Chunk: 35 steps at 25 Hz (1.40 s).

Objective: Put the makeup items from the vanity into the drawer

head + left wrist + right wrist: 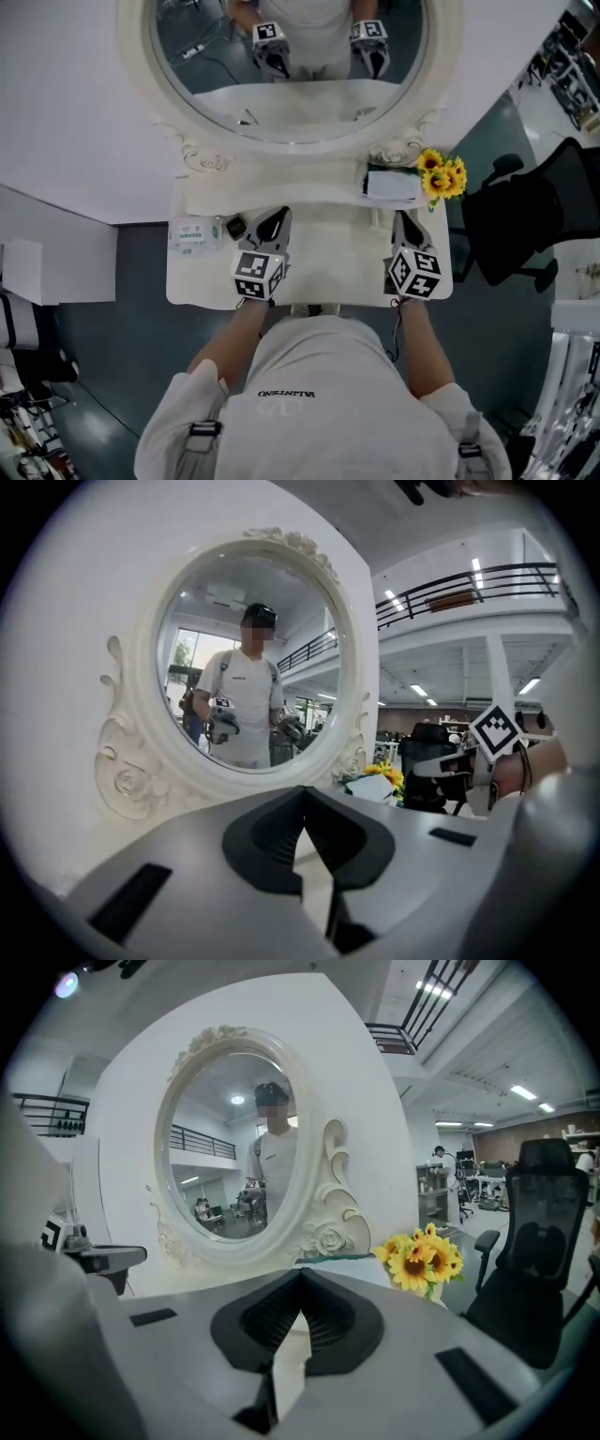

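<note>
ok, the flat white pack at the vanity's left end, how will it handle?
The white pack looks thin and flat, so probably light and apt to slide on the smooth vanity top if pushed. It likely won't roll. Whether it's stiff card or soft sachet can't be told.

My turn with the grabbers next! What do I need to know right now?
Left gripper: shut, empty, over the cream vanity top.
Right gripper: shut, empty.
Things: small white box with green print and small dark item at the top's left end; flat white box beside the yellow sunflowers.
Done: nothing seems put away; no open drawer shows.
Left: open the drawer, move the items in.
</note>
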Available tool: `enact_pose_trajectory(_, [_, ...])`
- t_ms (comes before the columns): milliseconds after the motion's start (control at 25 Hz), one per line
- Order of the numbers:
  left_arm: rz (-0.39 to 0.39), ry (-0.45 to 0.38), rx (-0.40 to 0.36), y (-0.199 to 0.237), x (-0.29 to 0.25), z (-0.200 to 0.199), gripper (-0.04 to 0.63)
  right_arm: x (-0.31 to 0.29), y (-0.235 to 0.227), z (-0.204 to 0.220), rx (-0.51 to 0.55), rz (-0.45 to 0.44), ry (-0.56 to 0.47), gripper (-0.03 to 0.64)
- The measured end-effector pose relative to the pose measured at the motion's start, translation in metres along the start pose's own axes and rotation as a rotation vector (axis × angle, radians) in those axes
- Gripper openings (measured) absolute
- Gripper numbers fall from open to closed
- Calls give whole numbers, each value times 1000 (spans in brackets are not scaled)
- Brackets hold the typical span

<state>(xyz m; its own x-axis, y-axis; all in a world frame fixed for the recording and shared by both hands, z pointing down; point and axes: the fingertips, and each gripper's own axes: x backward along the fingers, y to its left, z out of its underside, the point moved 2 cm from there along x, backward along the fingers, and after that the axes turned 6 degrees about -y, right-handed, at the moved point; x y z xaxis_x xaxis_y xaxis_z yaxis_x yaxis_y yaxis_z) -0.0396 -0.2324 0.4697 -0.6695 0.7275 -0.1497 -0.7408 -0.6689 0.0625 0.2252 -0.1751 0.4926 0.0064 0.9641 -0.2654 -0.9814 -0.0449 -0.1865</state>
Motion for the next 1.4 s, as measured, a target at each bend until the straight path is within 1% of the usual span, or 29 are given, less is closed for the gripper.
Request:
enact_pose_trajectory(160, [-106, -58, 2, 42, 37, -19, 0, -4, 13, -12, 12, -27, -32, 9])
enact_pose_trajectory(320, [-203, -96, 1, 77, 71, -28, 0, -6, 28, -26, 18, -56, -65, 9])
enact_pose_trajectory(440, [-258, -114, 5, 96, 91, -32, 0, -8, 40, -42, 30, -79, -98, 9])
enact_pose_trajectory(520, [-279, -124, 2, 103, 101, -34, 0, -7, 47, -49, 38, -93, -111, 9])
enact_pose_trajectory(800, [-302, -142, 8, 107, 110, -34, 0, -8, 57, -49, 27, -117, -112, 9])
enact_pose_trajectory(1040, [-298, -147, 20, 104, 108, -34, 0, -4, 55, -46, 37, -108, -106, 9])
enact_pose_trajectory(1240, [-288, -140, 21, 101, 107, -32, 1, -3, 54, -37, 10, -102, -86, 9])
enact_pose_trajectory(1400, [-279, -143, 20, 99, 106, -34, 0, -1, 57, -37, 9, -104, -86, 8])
